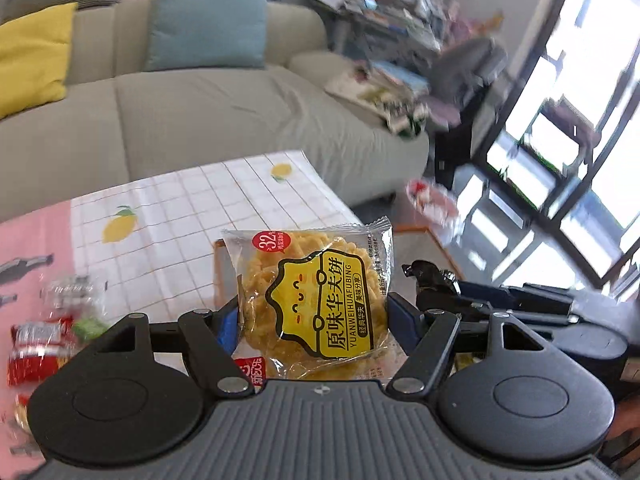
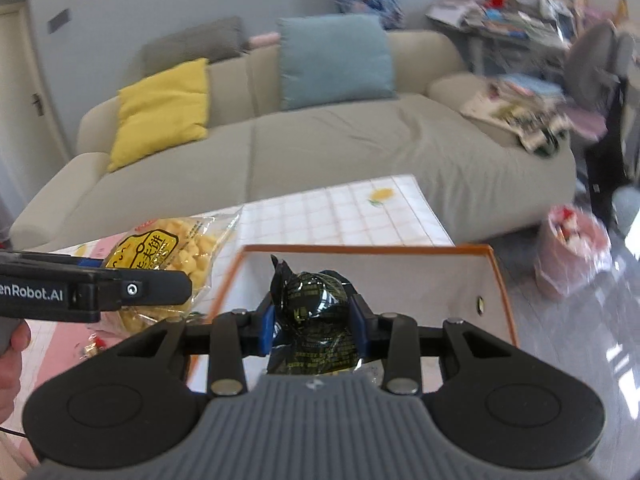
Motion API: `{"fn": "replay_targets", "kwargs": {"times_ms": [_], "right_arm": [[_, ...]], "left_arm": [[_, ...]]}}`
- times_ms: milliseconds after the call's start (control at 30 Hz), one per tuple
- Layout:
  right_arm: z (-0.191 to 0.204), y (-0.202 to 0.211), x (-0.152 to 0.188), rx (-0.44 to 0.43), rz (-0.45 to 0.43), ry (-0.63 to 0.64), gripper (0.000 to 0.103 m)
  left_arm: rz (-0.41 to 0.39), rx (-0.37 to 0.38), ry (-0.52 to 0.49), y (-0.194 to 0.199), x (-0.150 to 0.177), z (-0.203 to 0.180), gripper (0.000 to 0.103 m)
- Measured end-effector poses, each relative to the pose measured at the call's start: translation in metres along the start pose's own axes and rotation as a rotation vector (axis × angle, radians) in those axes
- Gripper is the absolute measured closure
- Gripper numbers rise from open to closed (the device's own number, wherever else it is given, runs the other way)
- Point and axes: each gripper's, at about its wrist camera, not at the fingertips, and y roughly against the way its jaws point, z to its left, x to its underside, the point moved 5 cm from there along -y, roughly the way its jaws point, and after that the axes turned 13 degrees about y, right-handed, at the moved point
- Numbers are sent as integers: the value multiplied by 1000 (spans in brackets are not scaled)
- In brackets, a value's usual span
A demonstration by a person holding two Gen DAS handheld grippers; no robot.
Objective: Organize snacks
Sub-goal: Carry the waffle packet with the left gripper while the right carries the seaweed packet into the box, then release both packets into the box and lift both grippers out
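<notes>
My left gripper (image 1: 314, 314) is shut on a yellow waffle-cookie packet (image 1: 316, 300) and holds it above the table. The same packet shows in the right wrist view (image 2: 176, 256), left of the box. My right gripper (image 2: 314, 318) is shut on a round black-wrapped snack (image 2: 316, 312) and holds it over a white box with an orange rim (image 2: 496, 272). The right gripper with its black snack (image 1: 428, 276) also shows at the right of the left wrist view. Loose red and clear snack packets (image 1: 44, 340) lie on the table at the left.
The table has a lemon-print grid cloth (image 1: 180, 208) and a pink cloth (image 1: 32, 232). A beige sofa (image 2: 320, 152) with a yellow cushion (image 2: 160, 112) and a blue one stands behind. A pink bag (image 2: 572, 252) sits on the floor at the right, near cluttered shelves.
</notes>
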Motion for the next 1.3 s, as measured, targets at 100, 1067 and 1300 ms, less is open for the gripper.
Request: {"fn": "replay_targets", "kwargs": {"times_ms": [100,1067,1300], "right_arm": [[-21,-19,5,-10,41,-69,67],[-48,-153,52,-101,407,-296,67],[-44,-161,57,-106,456,-314,67]], "left_arm": [[56,-25,-63,-28,-1,-10,21],[348,-214,-371,-146,36,-2,10],[317,-210,-389,-141,33,2,0]]}}
